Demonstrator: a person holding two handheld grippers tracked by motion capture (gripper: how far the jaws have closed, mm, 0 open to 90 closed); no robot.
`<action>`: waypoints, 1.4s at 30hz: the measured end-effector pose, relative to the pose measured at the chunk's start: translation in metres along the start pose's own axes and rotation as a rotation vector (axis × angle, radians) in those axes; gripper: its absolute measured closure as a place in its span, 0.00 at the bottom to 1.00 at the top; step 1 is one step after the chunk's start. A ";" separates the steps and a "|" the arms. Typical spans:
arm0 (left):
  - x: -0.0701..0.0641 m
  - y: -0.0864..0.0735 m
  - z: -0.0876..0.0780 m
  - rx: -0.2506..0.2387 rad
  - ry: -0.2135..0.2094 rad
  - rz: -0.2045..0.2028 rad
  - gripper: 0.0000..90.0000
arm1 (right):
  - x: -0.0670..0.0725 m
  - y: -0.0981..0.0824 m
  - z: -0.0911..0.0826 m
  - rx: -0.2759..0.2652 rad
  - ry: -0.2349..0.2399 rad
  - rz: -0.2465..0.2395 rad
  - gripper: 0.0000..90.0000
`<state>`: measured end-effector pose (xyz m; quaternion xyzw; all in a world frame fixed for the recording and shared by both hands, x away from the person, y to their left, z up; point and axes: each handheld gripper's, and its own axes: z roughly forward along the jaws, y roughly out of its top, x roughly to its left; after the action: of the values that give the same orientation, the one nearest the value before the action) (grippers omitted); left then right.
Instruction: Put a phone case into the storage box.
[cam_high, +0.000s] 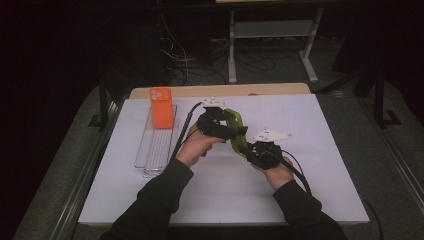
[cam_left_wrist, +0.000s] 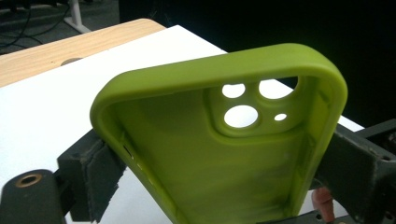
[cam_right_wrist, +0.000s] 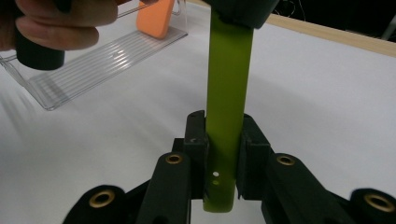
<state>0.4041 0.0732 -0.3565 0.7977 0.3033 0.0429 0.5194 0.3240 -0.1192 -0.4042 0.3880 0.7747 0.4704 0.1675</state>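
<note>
Both our grippers pinch the green phone case (cam_left_wrist: 219, 154) above mid-table: right gripper (cam_right_wrist: 223, 154) across its thickness, left gripper (cam_left_wrist: 210, 186) seemingly across its width; the high view adds an orange case (cam_high: 161, 107) far left.

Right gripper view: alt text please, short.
The right tool clamps the lower edge of a green phone case, seen edge-on and upright above a white table. The other tool grips its top end. Behind, at left, an orange case stands in a clear tray.
</note>
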 end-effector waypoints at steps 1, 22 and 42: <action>0.000 0.000 -0.001 0.000 -0.003 -0.005 0.13 | 0.000 0.000 0.000 0.001 -0.001 -0.004 0.84; 0.021 0.021 -0.048 0.050 0.150 0.027 0.16 | -0.017 -0.022 -0.021 0.138 0.006 -0.048 0.14; 0.051 0.047 -0.126 0.001 0.345 0.015 0.16 | -0.032 -0.065 -0.055 0.148 0.035 -0.055 0.00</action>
<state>0.4177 0.1882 -0.2719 0.7811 0.3818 0.1829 0.4589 0.2815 -0.1925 -0.4355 0.3694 0.8205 0.4139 0.1377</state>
